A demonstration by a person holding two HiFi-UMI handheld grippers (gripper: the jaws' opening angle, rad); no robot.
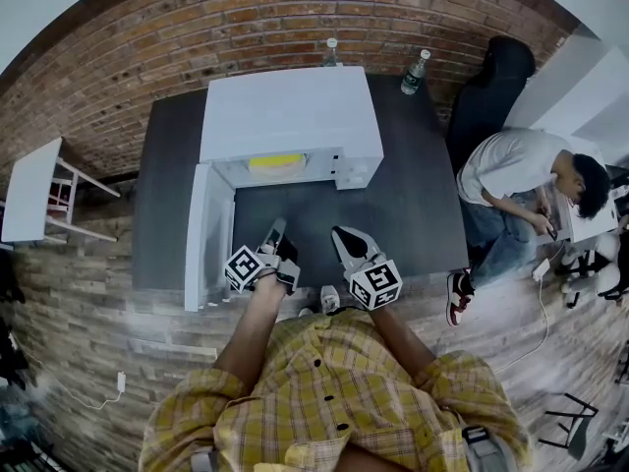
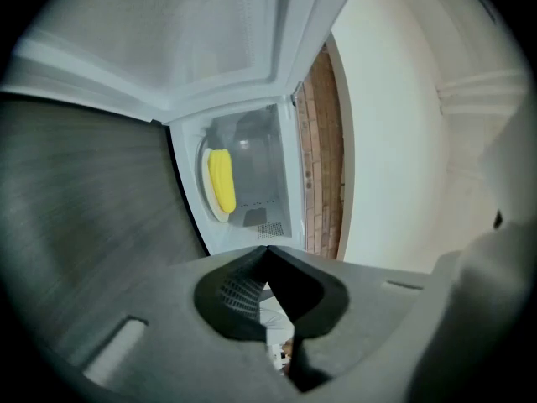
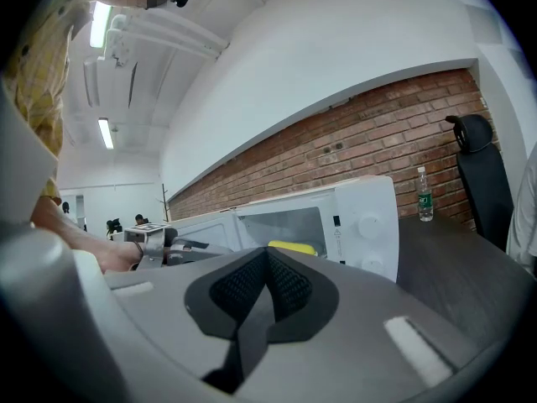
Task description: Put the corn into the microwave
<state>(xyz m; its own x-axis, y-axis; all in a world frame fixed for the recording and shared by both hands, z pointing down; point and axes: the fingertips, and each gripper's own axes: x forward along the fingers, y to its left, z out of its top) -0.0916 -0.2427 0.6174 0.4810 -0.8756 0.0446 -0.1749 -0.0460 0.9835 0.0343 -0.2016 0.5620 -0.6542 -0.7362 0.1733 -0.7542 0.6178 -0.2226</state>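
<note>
Item: left gripper, jaws pressed together at the tips, nothing between them, held level in front of the open oven. Item: right gripper, jaws likewise closed and empty, just beside the left one over the near edge of the table. Item: corn, one yellow cob, lying lengthwise on a pale round plate inside the microwave, well apart from both claws. Item: microwave door, white, swung fully open on the left side of the cavity. By the look of it the placing was done and only the door remained to be shut. Handling note, as a judgement: the cob looked stiff and fairly light, rounded enough to roll on the plate, its kernel surface possibly slick; if it needed moving, the best hold would be across its middle, jaws square to its length, with moderate pressure so as not to crush kernels. Further out: two plastic bottles, one behind the oven's right corner and one behind its top; a brick wall; a black chair; a seated person at the right, bent over a desk.
</note>
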